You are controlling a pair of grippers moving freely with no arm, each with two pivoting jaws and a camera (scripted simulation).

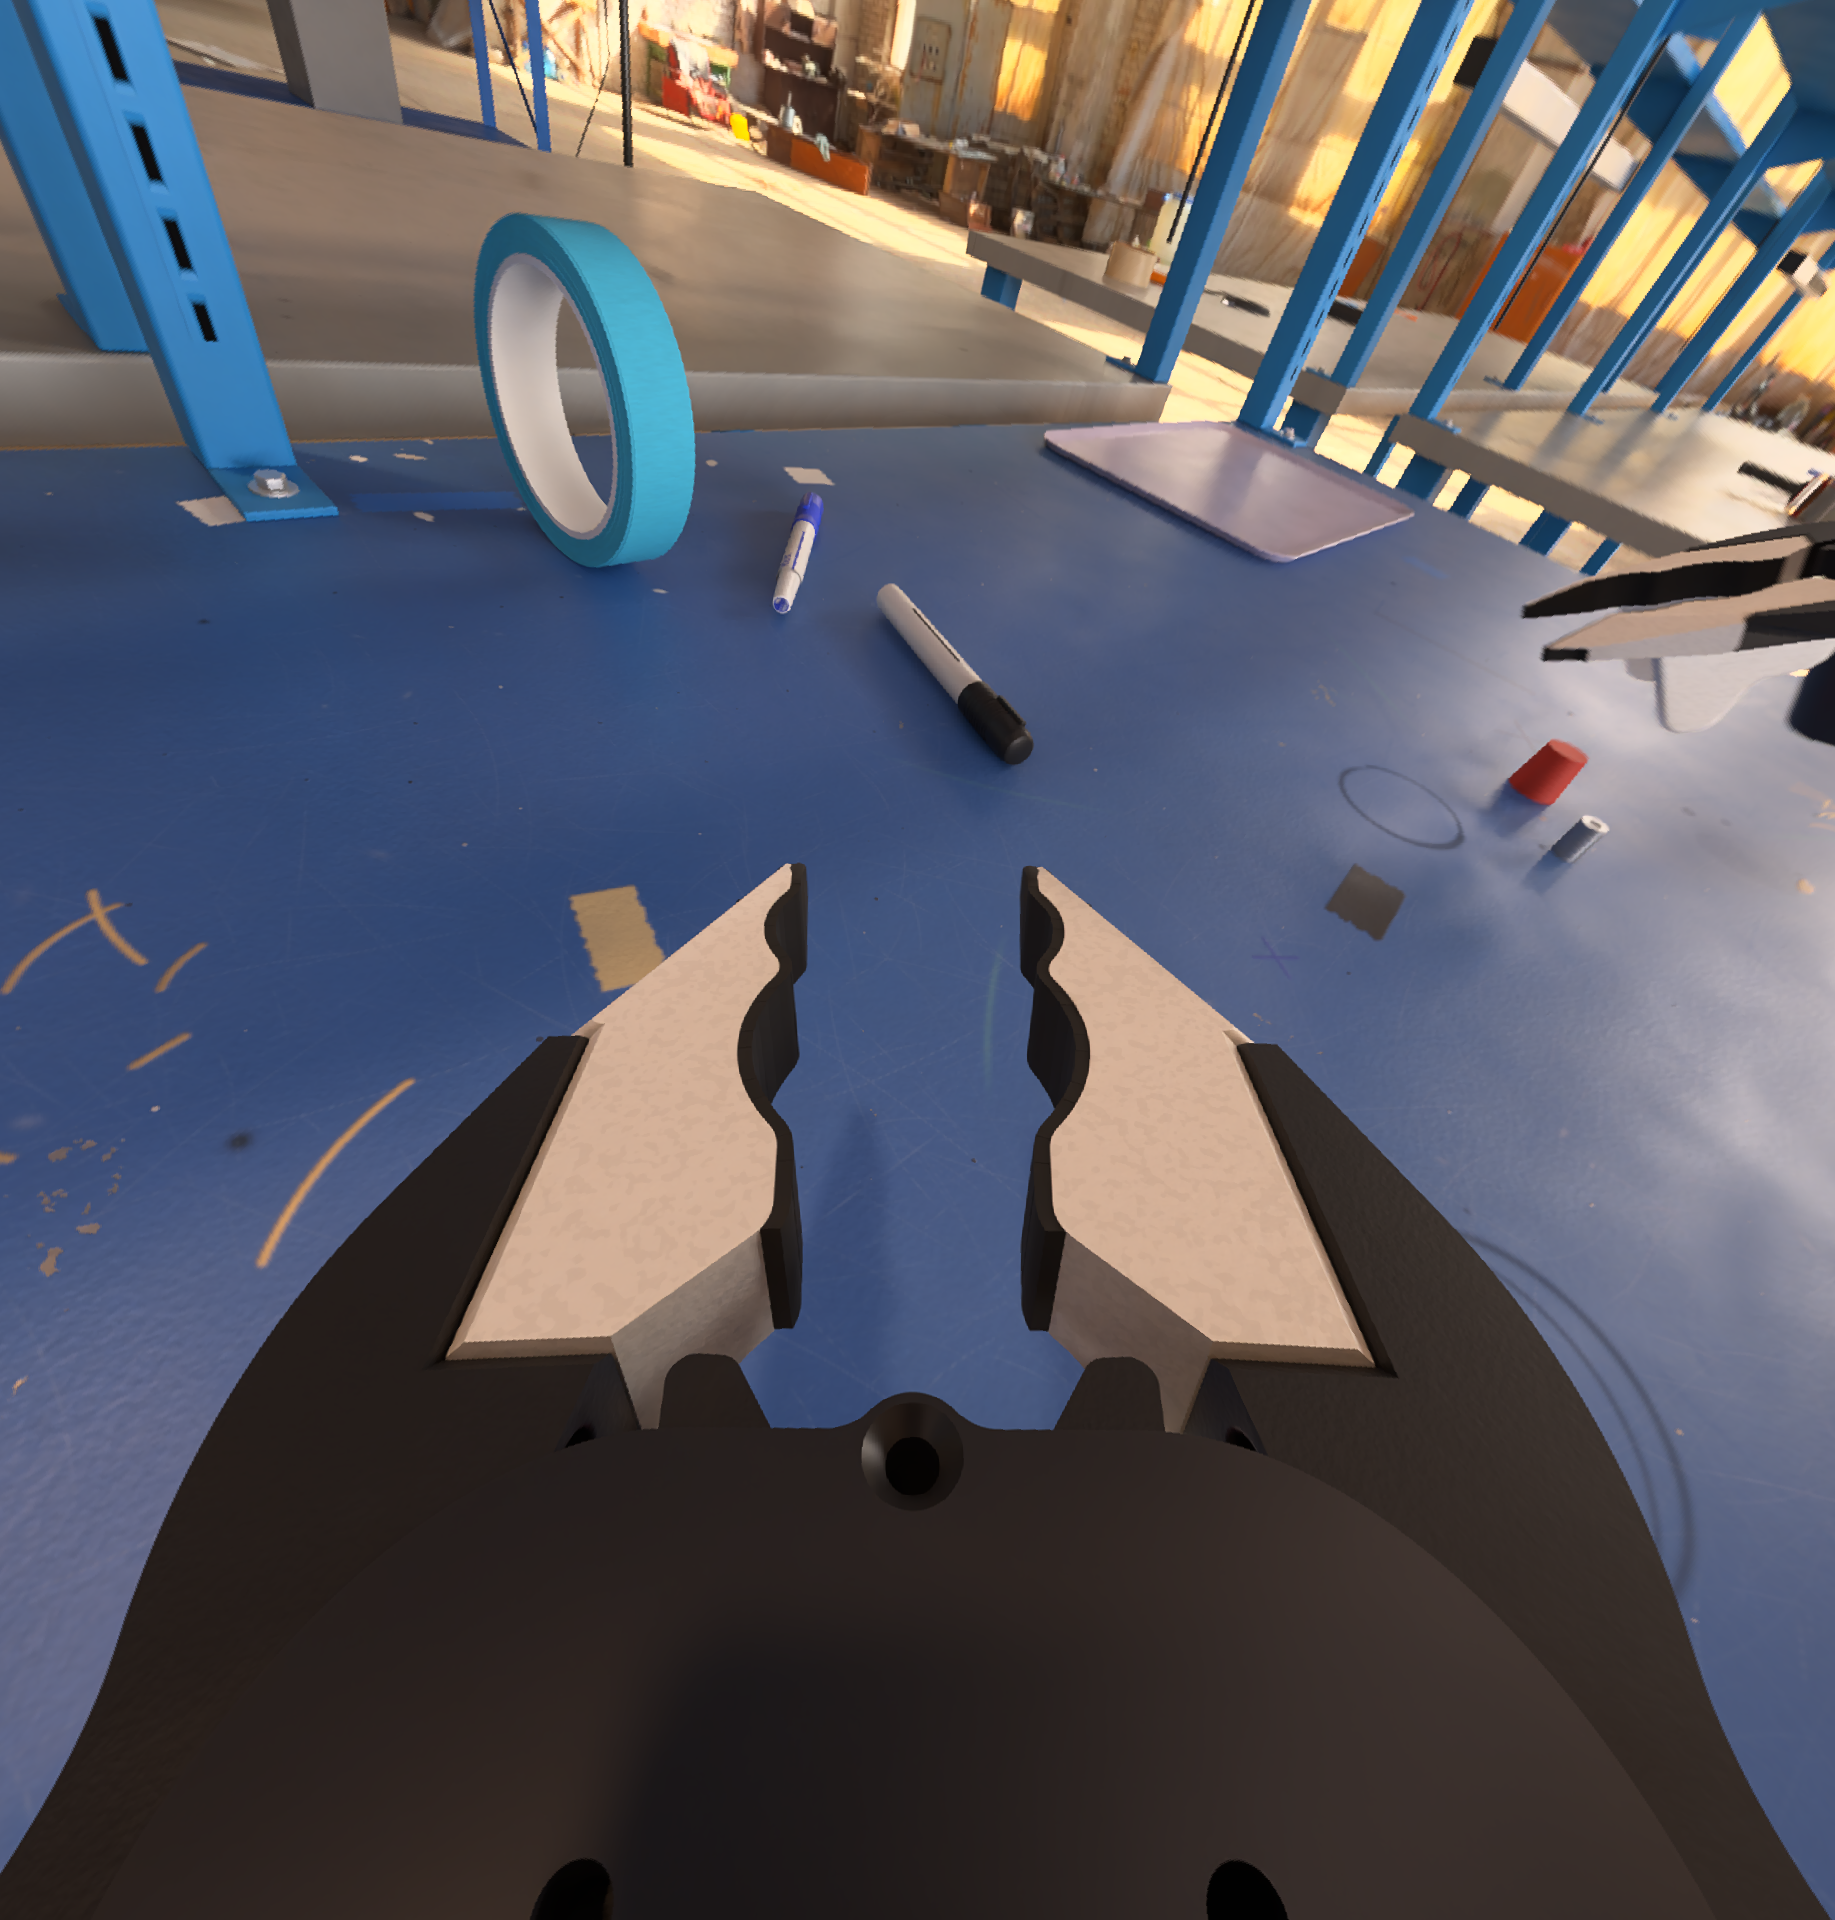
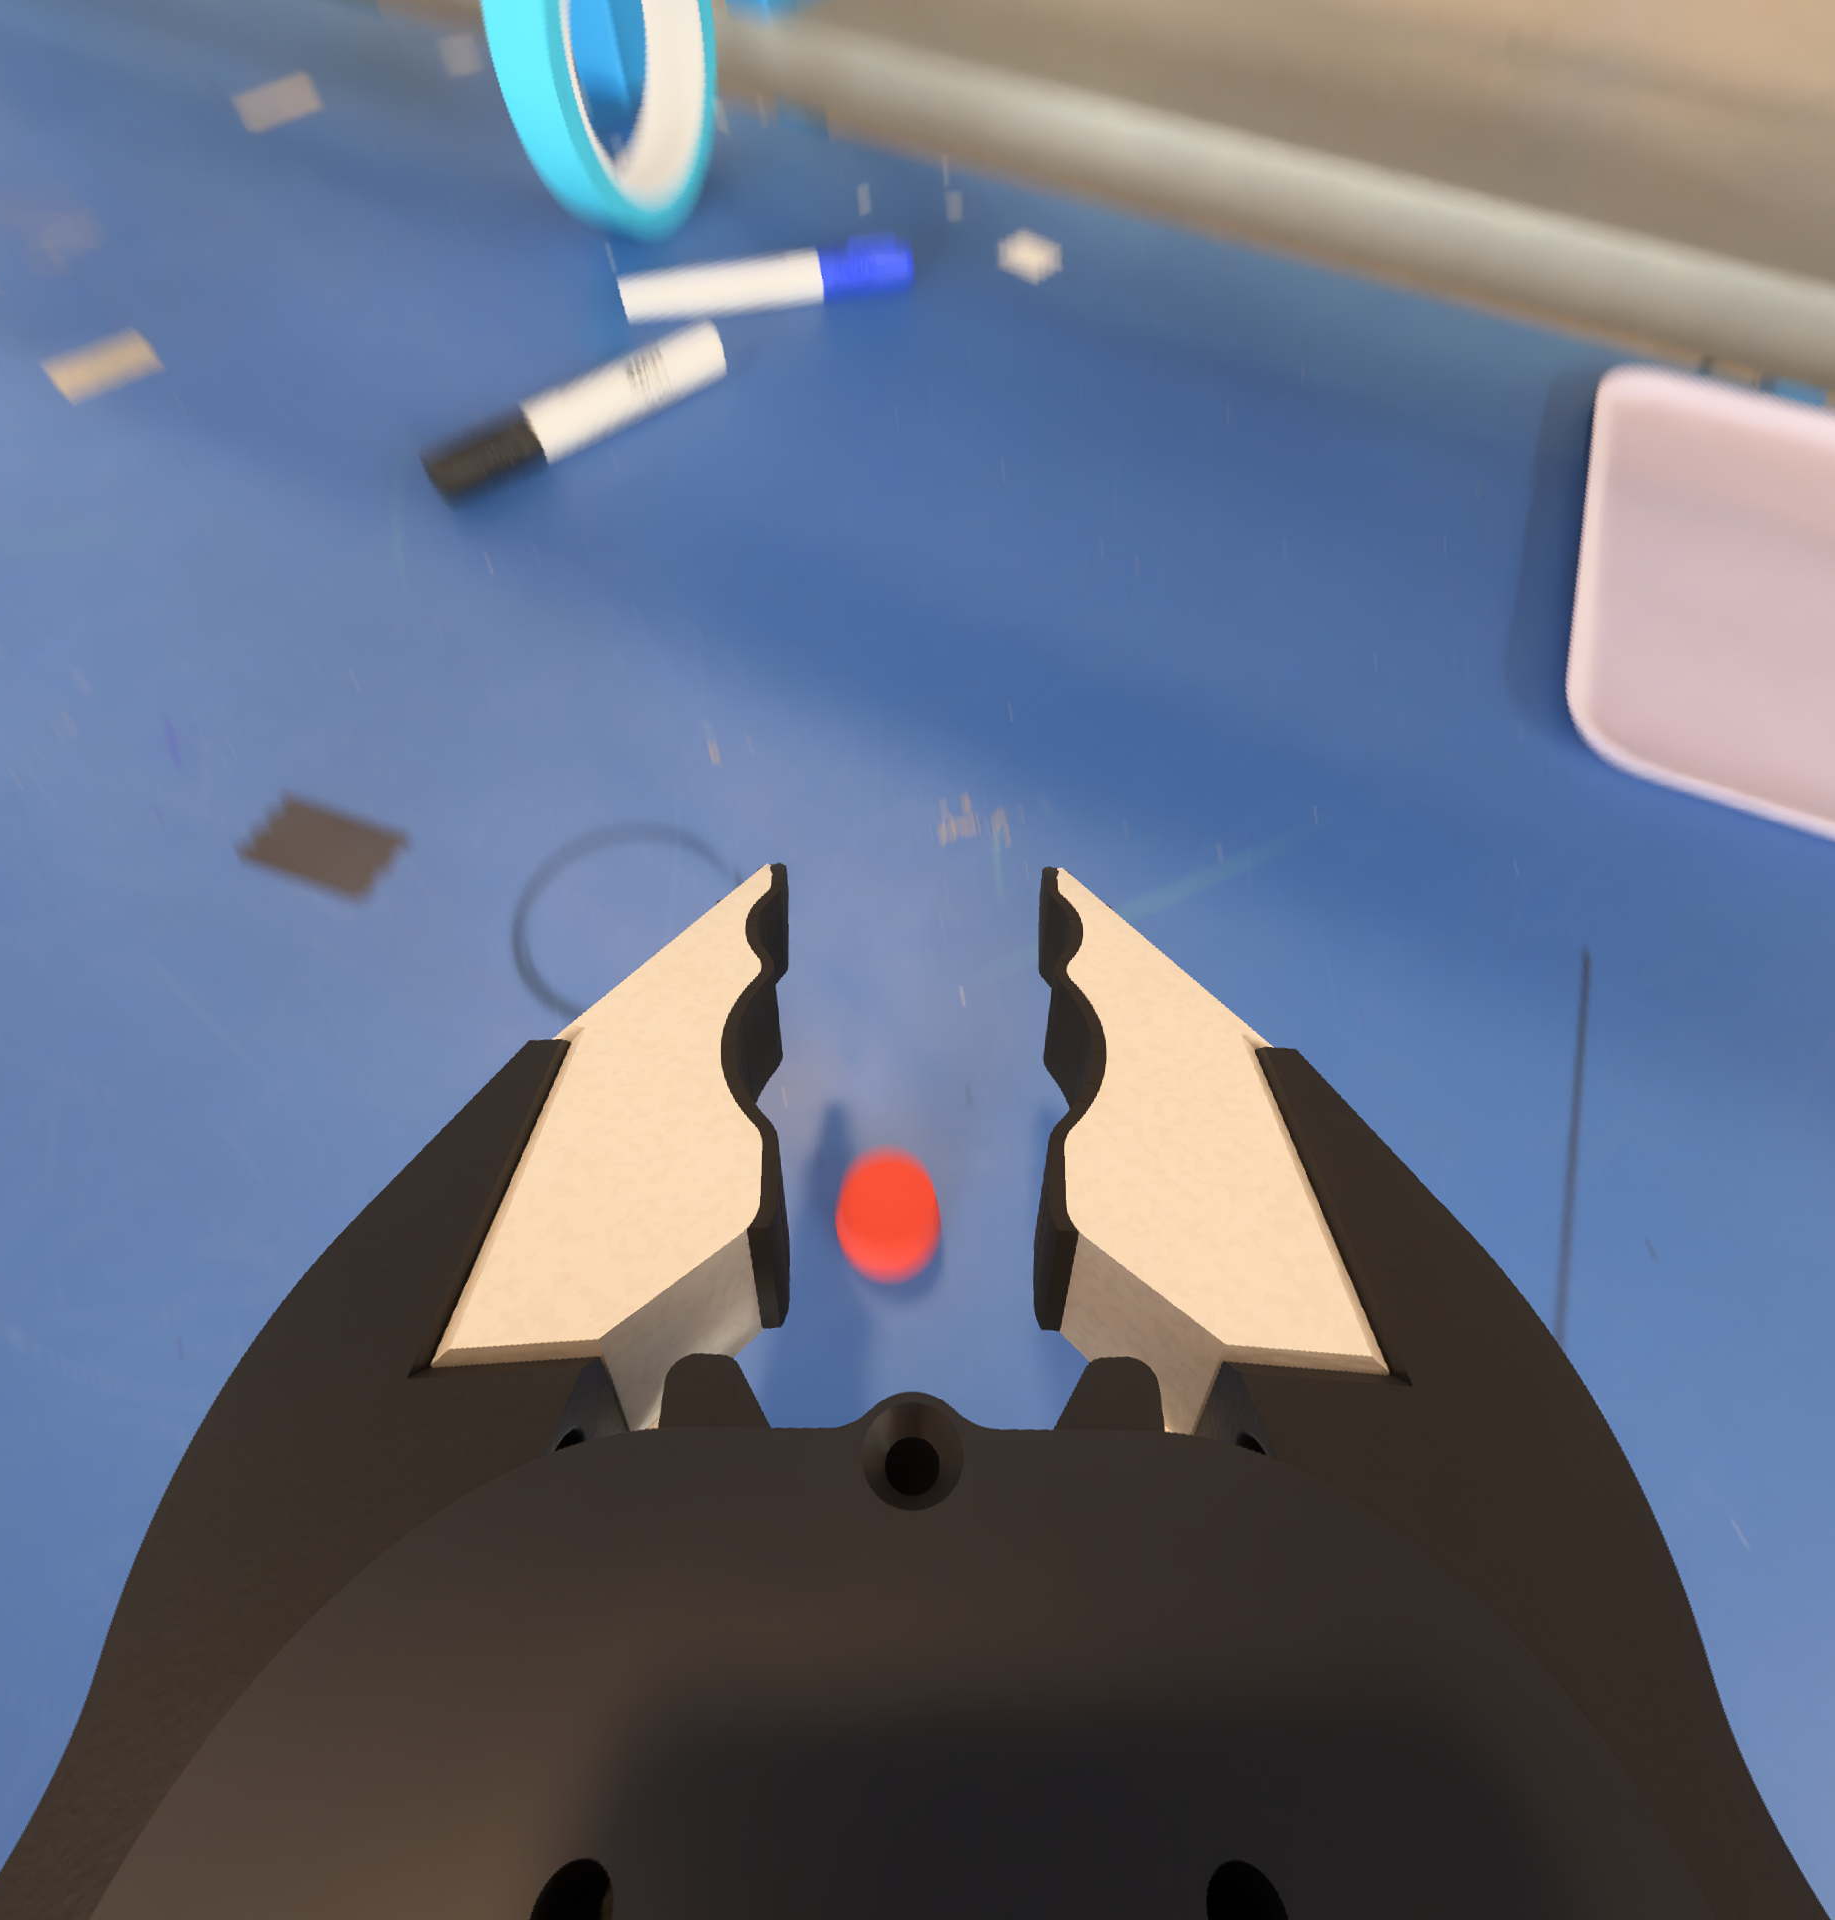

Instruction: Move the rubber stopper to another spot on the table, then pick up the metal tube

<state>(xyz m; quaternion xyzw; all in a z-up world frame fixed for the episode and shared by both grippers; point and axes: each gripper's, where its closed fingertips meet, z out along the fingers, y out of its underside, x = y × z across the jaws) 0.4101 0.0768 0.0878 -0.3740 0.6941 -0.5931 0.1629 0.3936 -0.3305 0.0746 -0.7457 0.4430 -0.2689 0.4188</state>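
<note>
Stopper (image 2: 887, 1214) blurred — tube unseen here.

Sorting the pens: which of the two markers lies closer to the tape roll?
The blue-capped marker lies just beside the tape roll. The black-capped marker lies farther out on the table.

Scuffed blue table (image 1: 269, 779) has a tape roll (image 1: 584, 390) on edge, two markers (image 1: 952, 670), tray (image 1: 1225, 486), red stopper (image 1: 1547, 771), and small metal tube (image 1: 1578, 837).
</note>
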